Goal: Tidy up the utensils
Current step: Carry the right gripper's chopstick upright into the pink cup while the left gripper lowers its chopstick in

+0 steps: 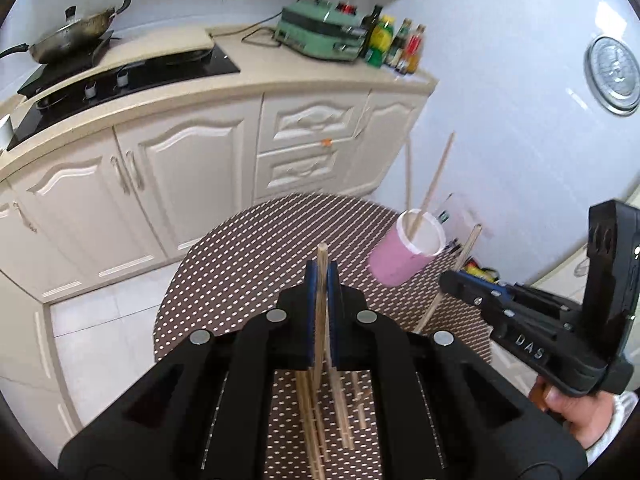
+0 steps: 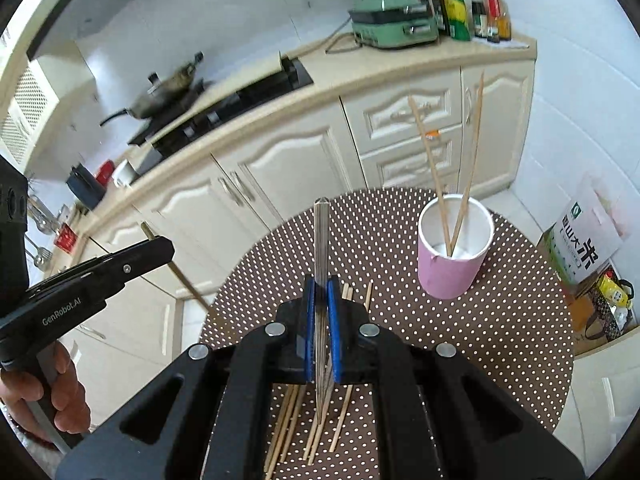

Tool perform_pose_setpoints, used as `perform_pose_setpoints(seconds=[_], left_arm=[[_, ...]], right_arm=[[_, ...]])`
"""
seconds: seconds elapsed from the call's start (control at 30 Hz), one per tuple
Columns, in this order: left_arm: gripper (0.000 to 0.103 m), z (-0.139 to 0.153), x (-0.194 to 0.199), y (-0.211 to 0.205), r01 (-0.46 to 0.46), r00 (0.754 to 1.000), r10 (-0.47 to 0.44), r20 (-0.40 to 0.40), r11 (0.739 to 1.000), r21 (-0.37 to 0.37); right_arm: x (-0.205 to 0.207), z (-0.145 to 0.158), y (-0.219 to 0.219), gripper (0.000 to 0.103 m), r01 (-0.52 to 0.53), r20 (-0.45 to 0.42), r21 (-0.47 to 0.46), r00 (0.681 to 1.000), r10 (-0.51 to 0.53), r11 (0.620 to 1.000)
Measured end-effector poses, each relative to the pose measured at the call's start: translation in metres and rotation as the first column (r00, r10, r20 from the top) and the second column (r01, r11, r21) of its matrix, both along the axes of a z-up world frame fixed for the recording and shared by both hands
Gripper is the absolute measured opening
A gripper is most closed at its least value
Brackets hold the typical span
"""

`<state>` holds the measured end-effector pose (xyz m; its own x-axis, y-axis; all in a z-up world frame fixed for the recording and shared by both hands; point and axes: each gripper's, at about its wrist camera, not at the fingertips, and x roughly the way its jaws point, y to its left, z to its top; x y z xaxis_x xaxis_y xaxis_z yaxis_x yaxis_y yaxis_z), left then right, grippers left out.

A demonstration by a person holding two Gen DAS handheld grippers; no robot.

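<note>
My left gripper point(image 1: 321, 271) is shut on a wooden chopstick point(image 1: 322, 256) that stands up between its blue pads. In the right wrist view, my right gripper point(image 2: 321, 285) is shut on another chopstick point(image 2: 321, 236), which looks pale grey there. Each gripper also shows in the other's view, the right gripper point(image 1: 450, 280) at the right and the left gripper point(image 2: 164, 248) at the left, both with their sticks. A pink cup point(image 2: 452, 272) with a white inside stands far right on the dotted table point(image 2: 520, 320); two chopsticks point(image 2: 474, 148) lean in it. Several loose chopsticks point(image 2: 296, 420) lie on the table below both grippers.
Behind the table runs a cream kitchen counter point(image 1: 280, 80) with a black hob point(image 1: 132, 76), a wok point(image 1: 72, 36), a green appliance point(image 1: 320, 36) and several bottles point(image 1: 396, 44). A rice bag point(image 2: 580, 240) and a carrier bag sit on the floor to the right.
</note>
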<state>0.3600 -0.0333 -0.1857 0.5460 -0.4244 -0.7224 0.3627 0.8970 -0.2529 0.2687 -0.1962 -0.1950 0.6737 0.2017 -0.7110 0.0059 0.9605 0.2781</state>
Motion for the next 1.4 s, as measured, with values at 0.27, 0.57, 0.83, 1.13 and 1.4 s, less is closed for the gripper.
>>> perform_pose_setpoints(seconds=[0.27,0.57,0.83,1.13,1.4], left_arm=[[0.005,0.029,-0.009,-0.014,0.038,0.997,-0.034,0.066,0.998,-0.057],[0.005,0.060,-0.006,-0.036,0.084,0.990,-0.068,0.125,0.989,-0.125],[0.005,0.084,0.008,-0.063,0.121,0.982,-0.090,0.169,0.976,-0.182],[0.005,0.094,0.032,-0.095,0.143,0.977,-0.108,0.186,0.972,-0.189],[0.005,0.074,0.058,-0.115,0.136,0.983,-0.111,0.145,0.976,-0.171]], right_arm=[[-0.017,0.034,-0.008,0.005,0.031,0.096,-0.037,0.995,-0.027,0.999],[-0.015,0.062,-0.041,0.005,0.097,0.193,-0.056,0.978,-0.085,0.994],[-0.006,0.082,-0.076,0.005,0.166,0.262,-0.049,0.954,-0.148,0.985],[0.011,0.089,-0.103,0.005,0.207,0.291,-0.042,0.938,-0.186,0.978],[0.022,0.088,-0.116,0.005,0.245,0.312,-0.044,0.924,-0.220,0.968]])
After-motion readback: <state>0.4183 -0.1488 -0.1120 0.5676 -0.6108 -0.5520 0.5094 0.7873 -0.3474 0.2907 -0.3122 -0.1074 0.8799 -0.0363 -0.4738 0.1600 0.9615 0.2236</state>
